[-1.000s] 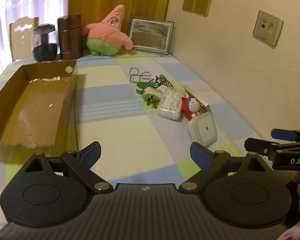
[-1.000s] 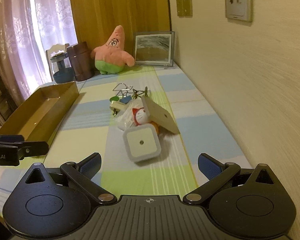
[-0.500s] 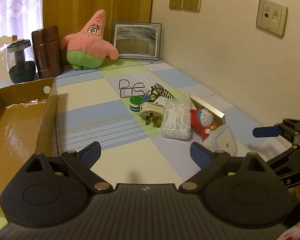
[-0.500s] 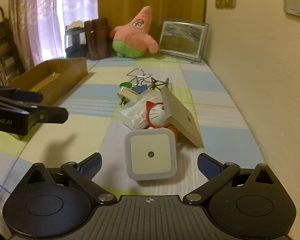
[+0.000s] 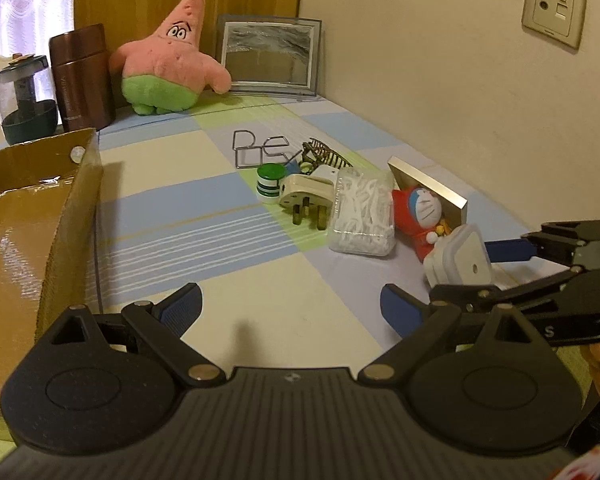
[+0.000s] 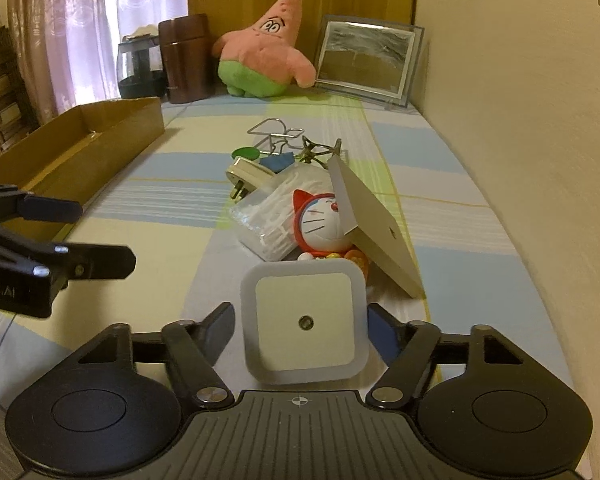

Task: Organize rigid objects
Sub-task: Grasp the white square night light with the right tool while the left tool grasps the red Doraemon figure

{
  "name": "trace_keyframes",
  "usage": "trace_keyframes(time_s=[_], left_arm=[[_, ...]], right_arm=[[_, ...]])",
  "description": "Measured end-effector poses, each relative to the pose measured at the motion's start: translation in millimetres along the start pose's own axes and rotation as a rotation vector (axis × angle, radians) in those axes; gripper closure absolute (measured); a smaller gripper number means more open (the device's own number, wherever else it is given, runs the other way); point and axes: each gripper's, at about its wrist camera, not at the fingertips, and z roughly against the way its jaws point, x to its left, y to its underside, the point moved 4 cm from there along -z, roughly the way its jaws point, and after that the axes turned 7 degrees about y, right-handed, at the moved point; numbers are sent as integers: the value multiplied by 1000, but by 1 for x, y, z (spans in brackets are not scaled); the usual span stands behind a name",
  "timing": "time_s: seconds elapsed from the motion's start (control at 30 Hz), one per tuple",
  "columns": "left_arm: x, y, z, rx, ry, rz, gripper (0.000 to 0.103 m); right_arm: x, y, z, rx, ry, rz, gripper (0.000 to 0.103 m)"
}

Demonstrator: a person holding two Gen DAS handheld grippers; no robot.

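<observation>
A checked cloth in pale blue, cream and green covers the table [image 6: 172,200], where a small heap of rigid odds and ends sits near the centre of both views. In the right wrist view, the right gripper [image 6: 301,330] fills the bottom of the frame with its blue-tipped fingers set on either side of a square white night light [image 6: 305,326]; the right finger looks to be touching its edge, a sliver of gap shows on the left, and the tongs are not yet clamped. Just above the light lie a red-and-white cat figurine [image 6: 320,224], a tilted flat tan board [image 6: 374,232] leaning over it, a clear box of white floss picks [image 6: 268,220], a cream plug adapter [image 6: 246,176], a green-capped small jar [image 6: 245,154] and a bent wire puzzle [image 6: 276,132]. An open cardboard tray [image 6: 112,120] lies along the left side. In the left wrist view, the left gripper [image 5: 290,306] hangs at the bottom centre above bare cloth, its fingers wide apart and holding nothing. Across the top of the frame stand a pink star plush [image 5: 168,64], a framed picture [image 5: 270,56], a brown canister [image 5: 82,76] and a dark glass jar [image 5: 26,100].
</observation>
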Motion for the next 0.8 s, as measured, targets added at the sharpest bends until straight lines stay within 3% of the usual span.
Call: trace_keyframes(time_s=[0.4, 0.8], left_arm=[[-5, 1, -6, 27, 27, -2, 10], [-62, -16, -34, 14, 102, -15, 20]], right_arm=[[-10, -6, 15, 6, 60, -72, 41], [-75, -22, 37, 18, 145, -114, 41]])
